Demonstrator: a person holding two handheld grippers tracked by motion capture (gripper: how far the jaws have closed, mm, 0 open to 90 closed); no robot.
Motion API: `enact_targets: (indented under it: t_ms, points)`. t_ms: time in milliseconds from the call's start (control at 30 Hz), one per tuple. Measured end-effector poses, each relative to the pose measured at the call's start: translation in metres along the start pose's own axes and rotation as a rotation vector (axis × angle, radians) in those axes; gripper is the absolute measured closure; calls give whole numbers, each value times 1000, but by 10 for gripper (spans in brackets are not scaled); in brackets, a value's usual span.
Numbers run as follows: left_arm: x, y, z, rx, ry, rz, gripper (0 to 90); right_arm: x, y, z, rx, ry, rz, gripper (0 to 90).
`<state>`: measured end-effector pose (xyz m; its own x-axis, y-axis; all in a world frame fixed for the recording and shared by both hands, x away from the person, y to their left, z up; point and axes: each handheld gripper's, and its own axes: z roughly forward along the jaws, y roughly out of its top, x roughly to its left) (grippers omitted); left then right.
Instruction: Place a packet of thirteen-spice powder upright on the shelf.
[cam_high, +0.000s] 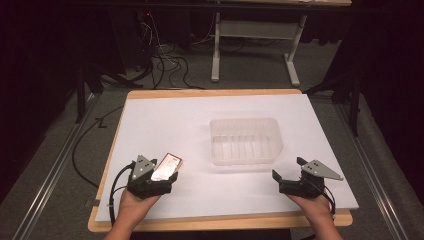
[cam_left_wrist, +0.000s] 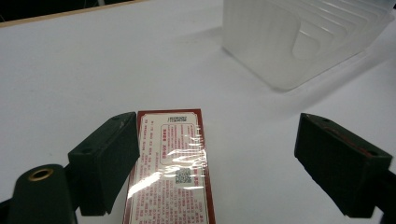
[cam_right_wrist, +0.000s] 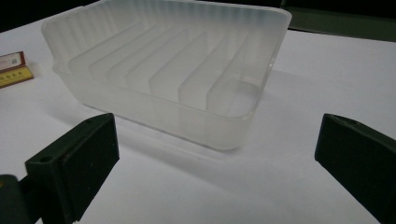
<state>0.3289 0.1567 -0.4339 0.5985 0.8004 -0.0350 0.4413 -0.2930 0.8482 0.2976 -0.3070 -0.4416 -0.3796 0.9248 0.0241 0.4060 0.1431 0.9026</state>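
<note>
A flat red-and-white printed box (cam_high: 167, 166) wrapped in clear film lies on the white table sheet at the front left. My left gripper (cam_high: 159, 175) is open around it. In the left gripper view the box (cam_left_wrist: 170, 168) rests against the left jaw, with a wide gap to the right jaw of that gripper (cam_left_wrist: 217, 126). A clear ribbed plastic container (cam_high: 245, 121) stands empty at the table's middle right. My right gripper (cam_high: 287, 168) is open near the front right, nothing between its jaws. In the right gripper view it (cam_right_wrist: 217, 123) faces the container (cam_right_wrist: 163, 116), and the box (cam_right_wrist: 14, 67) lies far left.
The white sheet (cam_high: 200, 110) covers a wooden table whose edge (cam_high: 215, 220) runs along the front. The container (cam_left_wrist: 299, 42) stands ahead and to the right of the left gripper. Cables and a desk frame (cam_high: 216, 50) are on the floor behind.
</note>
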Motion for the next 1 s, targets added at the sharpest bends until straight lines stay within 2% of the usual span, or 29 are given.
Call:
enact_targets:
  t_ms: [33,167,267,367,800,1000]
  points:
    - [0,-1,2,18,5,8,141,0,-2,1,13,-3,-19,0]
    - [2,-1,3,21,6,-9,141,-2,-3,1,16,4,-30,0]
    - [2,-1,2,24,5,-9,143,-2,-1,-4,-7,-19,-25,0]
    - [2,-1,1,21,7,-6,146,-2,1,-7,-24,-21,-22,0]
    - [2,-1,1,23,8,11,154,-4,-3,-4,-10,-8,-9,0]
    - [4,-1,0,25,12,-3,194,-4,-4,-3,3,-3,-13,0]
